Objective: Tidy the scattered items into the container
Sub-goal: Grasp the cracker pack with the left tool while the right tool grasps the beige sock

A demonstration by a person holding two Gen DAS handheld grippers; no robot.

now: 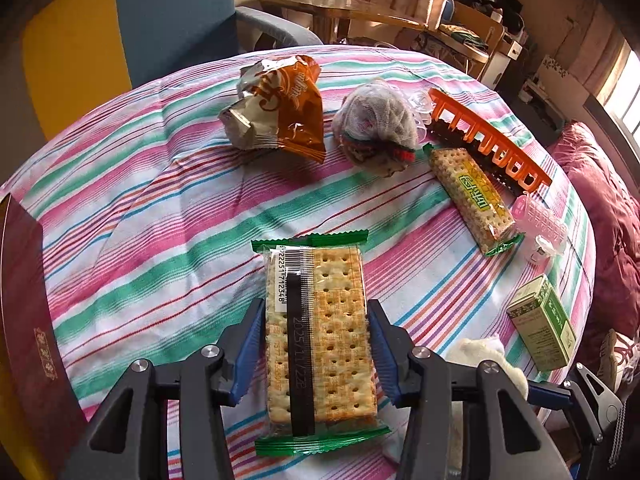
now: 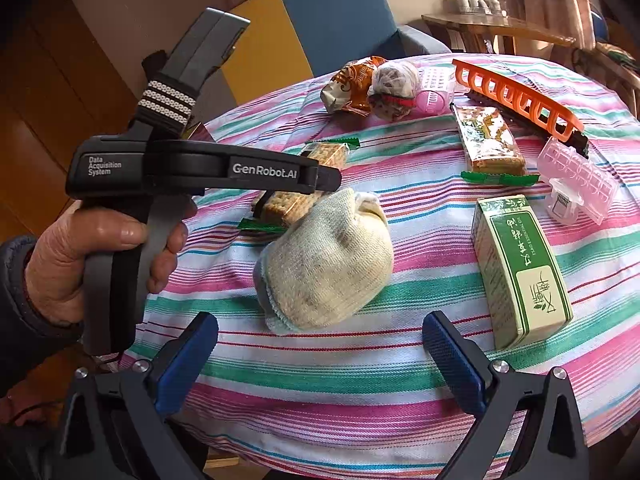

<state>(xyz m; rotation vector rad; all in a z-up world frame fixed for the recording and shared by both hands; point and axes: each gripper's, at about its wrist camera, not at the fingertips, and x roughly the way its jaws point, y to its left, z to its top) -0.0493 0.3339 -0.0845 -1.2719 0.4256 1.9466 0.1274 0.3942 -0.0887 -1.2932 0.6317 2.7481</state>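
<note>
Here the left tool [image 1: 316,354] is clamped across the cracker packet [image 1: 318,336] for lifting, beside the rolled sock [image 2: 324,264], while the right tool [image 2: 320,364] is left released.

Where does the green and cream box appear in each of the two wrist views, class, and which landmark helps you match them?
Left wrist view: the green and cream box lies at the lower right, near the table's edge.
Right wrist view: the box lies right of centre, beside the rolled cream sock.
Shared landmark: the orange comb-like rack, at the far side of the striped cloth in both.
</note>
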